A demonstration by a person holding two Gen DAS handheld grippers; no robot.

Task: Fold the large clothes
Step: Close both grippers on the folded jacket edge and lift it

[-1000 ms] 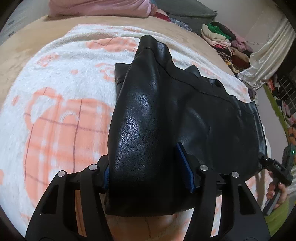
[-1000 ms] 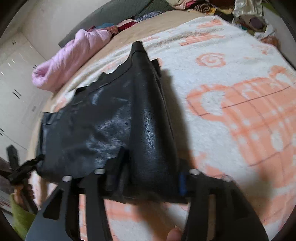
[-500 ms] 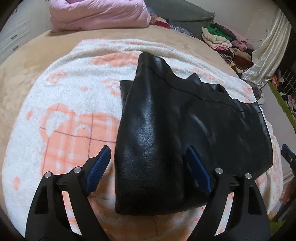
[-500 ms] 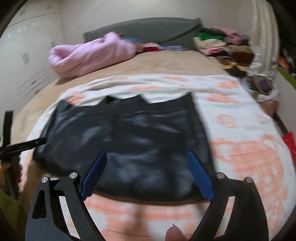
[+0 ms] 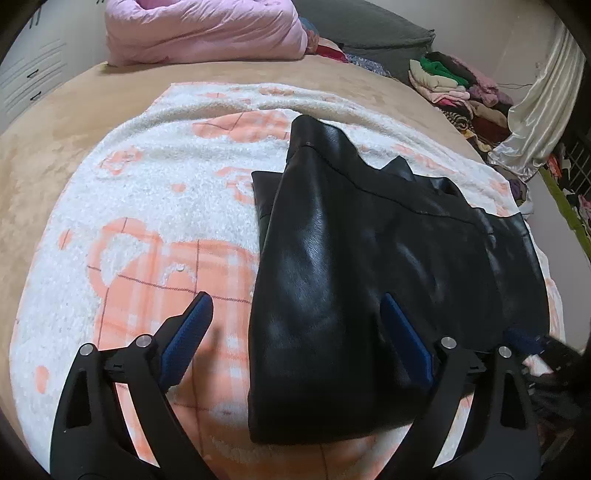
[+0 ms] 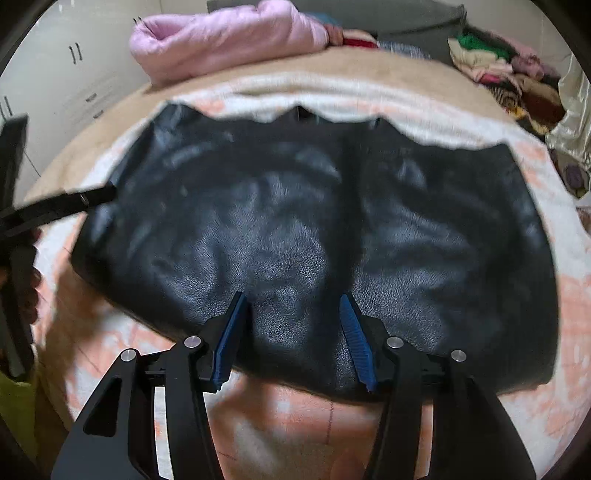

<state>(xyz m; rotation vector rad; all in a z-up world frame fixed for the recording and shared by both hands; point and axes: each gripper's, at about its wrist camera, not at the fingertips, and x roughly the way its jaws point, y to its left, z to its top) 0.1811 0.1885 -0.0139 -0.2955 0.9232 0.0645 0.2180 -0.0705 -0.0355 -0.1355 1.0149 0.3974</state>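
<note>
Left wrist view: the left hand-held gripper (image 5: 295, 328) is standing spread wide, jaws just having opened further. Its blue pads (image 5: 186, 339) are flanking the near folded end of the black leather garment (image 5: 369, 258) without pressing it; the left pad is sitting over bare blanket at 9 o'clock of the fold, the right pad is sitting over the leather.

The garment is lying folded on the white-and-orange blanket (image 5: 155, 206) spread on the bed (image 5: 74, 122), running toward 2 o'clock. A pink duvet (image 5: 207, 29) is lying at 12 o'clock, a pile of clothes (image 5: 458, 88) at 2 o'clock.

Right wrist view: the right hand-held gripper (image 6: 293, 332) is hanging over the garment's near edge, pads half spread, jaws just having been closing. The leather is showing between the 2 pads; whether they are pressing it cannot be told, as this view is blurred. The left hand-held gripper is showing at 9 o'clock, tip at the garment's left edge.
</note>
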